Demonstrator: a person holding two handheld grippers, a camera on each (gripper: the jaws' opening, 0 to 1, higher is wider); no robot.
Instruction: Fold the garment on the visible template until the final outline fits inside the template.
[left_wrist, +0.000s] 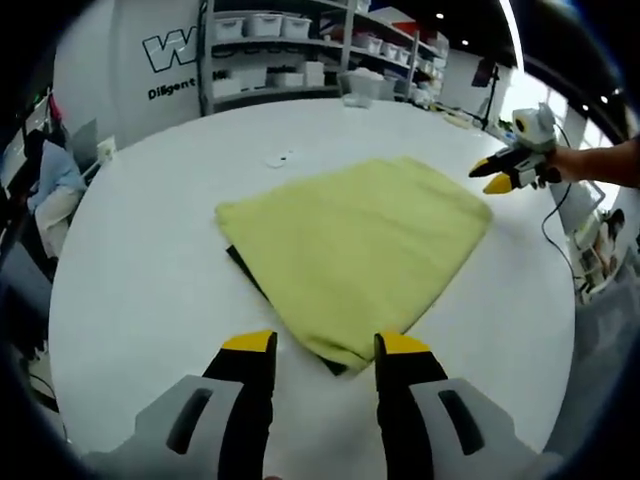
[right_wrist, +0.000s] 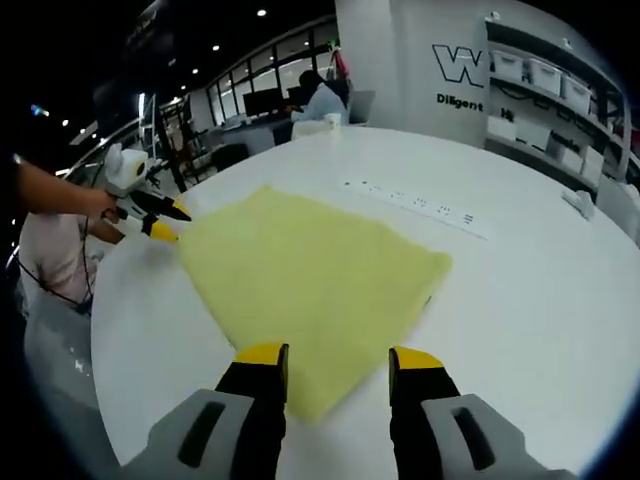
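Here the yellow garment lies folded flat on the white table, a dark template edge peeking from under it; the left gripper and right gripper hover with jaws apart, holding nothing, each at a near corner.

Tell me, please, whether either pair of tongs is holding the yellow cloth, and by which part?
Nothing is held. The left tongs stand open around the yellow cloth's near corner; the right tongs are open too.
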